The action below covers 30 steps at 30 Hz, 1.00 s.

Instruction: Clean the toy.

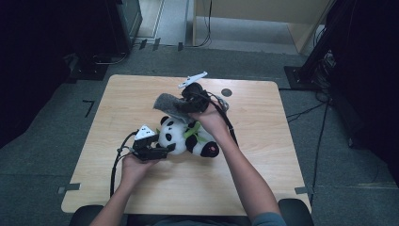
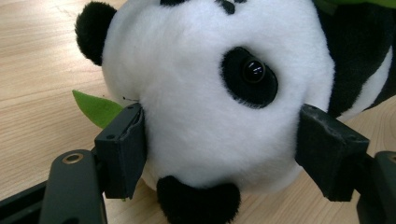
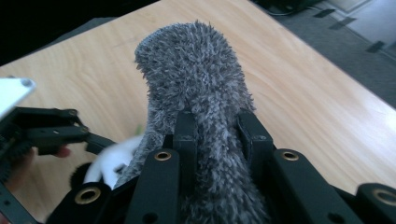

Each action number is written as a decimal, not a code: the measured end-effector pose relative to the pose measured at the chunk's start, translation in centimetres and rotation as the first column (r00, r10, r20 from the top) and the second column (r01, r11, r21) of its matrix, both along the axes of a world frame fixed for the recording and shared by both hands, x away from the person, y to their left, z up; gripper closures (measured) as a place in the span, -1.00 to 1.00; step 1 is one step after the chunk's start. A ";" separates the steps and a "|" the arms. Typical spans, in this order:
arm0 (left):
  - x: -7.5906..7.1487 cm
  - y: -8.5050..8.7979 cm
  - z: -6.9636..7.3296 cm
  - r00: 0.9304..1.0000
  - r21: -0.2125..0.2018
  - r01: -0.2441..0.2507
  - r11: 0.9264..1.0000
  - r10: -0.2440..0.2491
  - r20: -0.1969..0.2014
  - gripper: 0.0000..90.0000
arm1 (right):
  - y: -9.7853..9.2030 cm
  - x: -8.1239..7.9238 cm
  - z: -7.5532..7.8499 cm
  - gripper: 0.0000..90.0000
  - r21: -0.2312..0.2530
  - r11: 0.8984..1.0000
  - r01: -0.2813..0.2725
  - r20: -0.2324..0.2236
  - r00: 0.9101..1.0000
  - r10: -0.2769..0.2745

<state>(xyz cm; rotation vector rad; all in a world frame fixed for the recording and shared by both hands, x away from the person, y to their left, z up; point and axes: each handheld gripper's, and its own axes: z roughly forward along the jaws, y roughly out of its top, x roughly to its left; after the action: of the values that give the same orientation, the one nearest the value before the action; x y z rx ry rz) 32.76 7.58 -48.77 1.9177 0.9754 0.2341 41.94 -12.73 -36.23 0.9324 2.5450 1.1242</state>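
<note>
Panda plush, one, lies at frame centre on the table. Left gripper is level, jaws wide around its head, pads touching the fur. Right gripper, above it, is clamped on one grey fuzzy cloth.

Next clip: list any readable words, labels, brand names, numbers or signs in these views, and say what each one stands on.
None: no readable text in any view.
The panda plush, the grey fuzzy cloth, the wooden table and both grippers carry no lettering.
The small dark round mark on the table is too small to tell whether it bears print.
</note>
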 end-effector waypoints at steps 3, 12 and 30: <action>0.0 0.0 0.0 1.000 -0.001 0.000 1.000 0.000 -0.002 -0.47 | 1.4 0.1 -1.1 0.63 -0.027 0.999 -0.027 -0.024 0.999 0.026; 0.0 0.0 0.0 1.000 0.002 -0.003 1.000 0.003 -0.013 -0.44 | 2.7 -0.1 -4.0 0.59 -0.068 0.995 -0.079 -0.064 0.995 0.074; 0.0 0.0 0.0 0.999 0.000 -0.010 1.000 0.010 -0.033 -0.33 | -2.8 0.4 -3.1 0.58 -0.120 0.992 0.032 -0.011 0.999 -0.034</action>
<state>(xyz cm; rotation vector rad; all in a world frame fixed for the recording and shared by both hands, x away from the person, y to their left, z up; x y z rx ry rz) 32.78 7.58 -48.72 1.9220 1.0071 0.2094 42.38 -15.50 -39.32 0.9510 2.5650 0.9480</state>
